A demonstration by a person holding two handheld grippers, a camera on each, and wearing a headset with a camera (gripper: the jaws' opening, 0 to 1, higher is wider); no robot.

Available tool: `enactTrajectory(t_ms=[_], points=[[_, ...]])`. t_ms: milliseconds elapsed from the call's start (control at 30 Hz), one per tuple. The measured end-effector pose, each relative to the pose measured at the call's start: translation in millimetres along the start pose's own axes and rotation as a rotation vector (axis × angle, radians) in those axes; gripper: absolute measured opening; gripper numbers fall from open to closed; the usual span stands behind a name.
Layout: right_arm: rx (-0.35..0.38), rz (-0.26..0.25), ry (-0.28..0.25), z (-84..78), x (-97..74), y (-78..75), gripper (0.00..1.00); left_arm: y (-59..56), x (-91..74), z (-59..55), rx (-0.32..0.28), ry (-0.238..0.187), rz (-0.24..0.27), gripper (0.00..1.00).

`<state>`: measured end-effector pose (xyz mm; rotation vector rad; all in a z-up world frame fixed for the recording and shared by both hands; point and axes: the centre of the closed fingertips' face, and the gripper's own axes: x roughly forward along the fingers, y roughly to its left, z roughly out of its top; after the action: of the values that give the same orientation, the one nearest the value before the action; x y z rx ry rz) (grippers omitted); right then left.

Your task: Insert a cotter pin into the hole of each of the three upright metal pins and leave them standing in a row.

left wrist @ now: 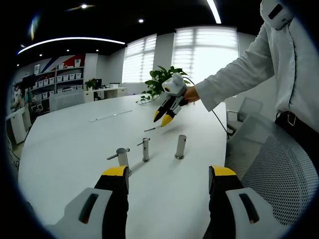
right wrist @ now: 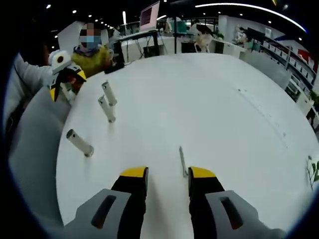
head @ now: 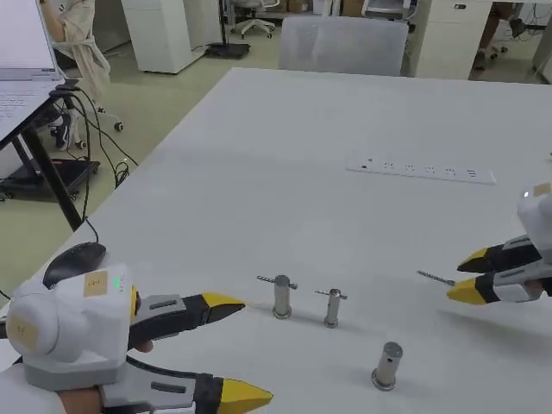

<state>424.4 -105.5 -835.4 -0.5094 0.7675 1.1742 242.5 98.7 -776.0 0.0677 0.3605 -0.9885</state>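
Observation:
Three upright metal pins stand in a loose row on the white table (head: 259,172). The left pin (head: 282,296) and the middle pin (head: 332,308) each carry a cotter pin through the head. The third pin (head: 388,365) stands nearer me with its hole bare. My right gripper (head: 470,276) hovers to their right, shut on a cotter pin (head: 435,278) that points at the row; that cotter pin (right wrist: 183,160) sticks out beside the right jaw. My left gripper (head: 235,349) is open and holds nothing, just left of the left pin (left wrist: 122,157).
A white power strip (head: 421,170) lies farther back on the table. A black mouse (head: 73,259) sits near the left table edge, with a laptop (head: 17,69) and cables beyond. A grey chair (head: 345,43) stands at the far side.

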Motion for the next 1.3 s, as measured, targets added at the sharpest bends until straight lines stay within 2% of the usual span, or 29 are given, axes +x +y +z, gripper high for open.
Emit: enactTrajectory(t_ms=[167, 367, 667, 967, 1300], points=[[-0.017, -0.014, 0.037, -0.8, 9.8, -8.3, 0.24, 1.2, -2.2, 0.2, -0.005, 0.000, 0.012, 0.65], [-0.035, -0.026, 0.078, -6.4, 18.6, -14.9, 0.19, 1.9, -4.1, 0.1, -0.009, -0.001, 0.022, 0.65], [-0.048, -0.023, 0.120, -11.7, 27.9, -20.4, 0.16, 5.4, -7.2, 0.2, -0.012, 0.005, 0.034, 0.65], [-0.096, -0.027, 0.115, -10.5, 27.8, -18.2, 0.09, 6.4, -6.7, 1.9, -0.012, 0.001, 0.034, 0.65], [-0.100, -0.038, 0.125, -13.3, 26.3, -16.8, 0.04, 5.6, -5.0, 5.0, -0.008, 0.000, 0.031, 0.64]])
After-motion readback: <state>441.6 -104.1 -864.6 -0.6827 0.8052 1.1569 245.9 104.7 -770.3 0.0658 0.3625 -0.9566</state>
